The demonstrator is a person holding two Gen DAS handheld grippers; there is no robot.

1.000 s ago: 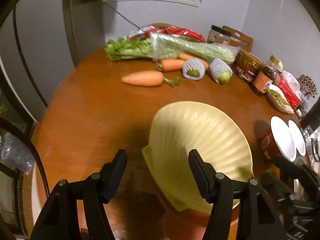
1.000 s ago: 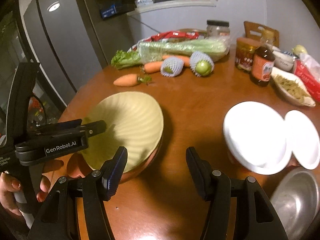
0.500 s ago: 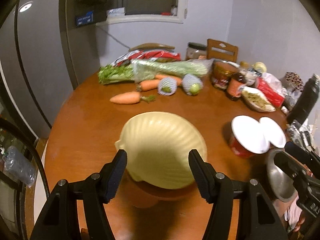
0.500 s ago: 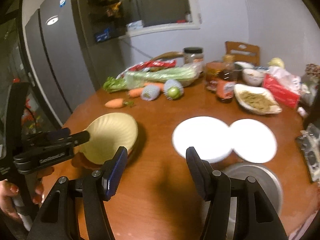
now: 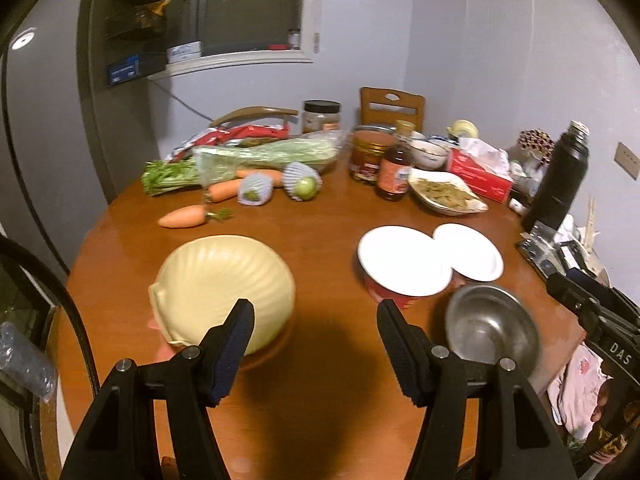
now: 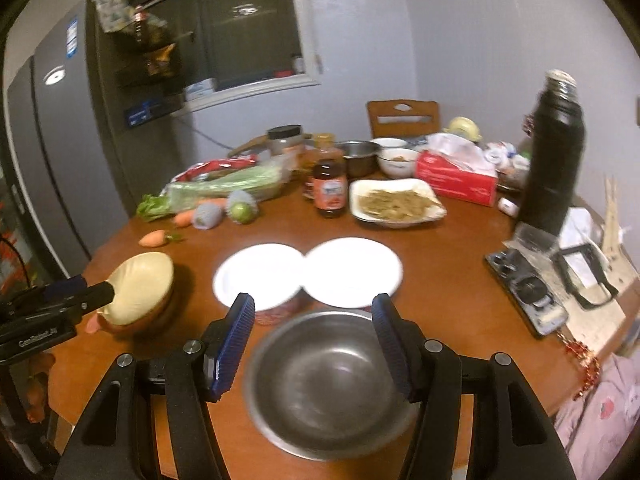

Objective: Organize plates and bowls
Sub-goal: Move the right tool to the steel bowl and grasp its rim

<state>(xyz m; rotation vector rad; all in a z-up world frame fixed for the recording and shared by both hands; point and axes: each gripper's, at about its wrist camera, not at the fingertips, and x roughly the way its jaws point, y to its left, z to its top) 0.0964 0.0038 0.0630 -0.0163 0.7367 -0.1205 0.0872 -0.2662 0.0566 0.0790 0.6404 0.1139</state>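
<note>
The pale yellow shell-shaped plate (image 5: 224,288) lies tilted on top of an orange bowl (image 6: 136,322) at the near left part of the round wooden table (image 5: 328,216). To the right of it, two white plates (image 5: 404,266) sit side by side with their rims overlapping; the left one rests on a red bowl (image 5: 390,298), and what is under the right one (image 6: 354,272) I cannot tell. In front of them stands an empty steel bowl (image 6: 328,384), somewhat blurred. The left gripper (image 5: 316,344) hangs above the bare table between the yellow plate and the steel bowl — its jaws are apart and nothing is between them. The right gripper (image 6: 314,344) is over the steel bowl, jaws also apart; they seem not to touch the bowl, though the blur makes this unsure. Farther back lie carrots (image 5: 182,216), celery in a bag (image 5: 264,154), two fruits in foam nets (image 5: 302,186), jars, a sauce bottle (image 6: 330,192), a dish of food (image 6: 396,202), a red tissue box (image 6: 456,182) and a black flask (image 6: 552,160).
</note>
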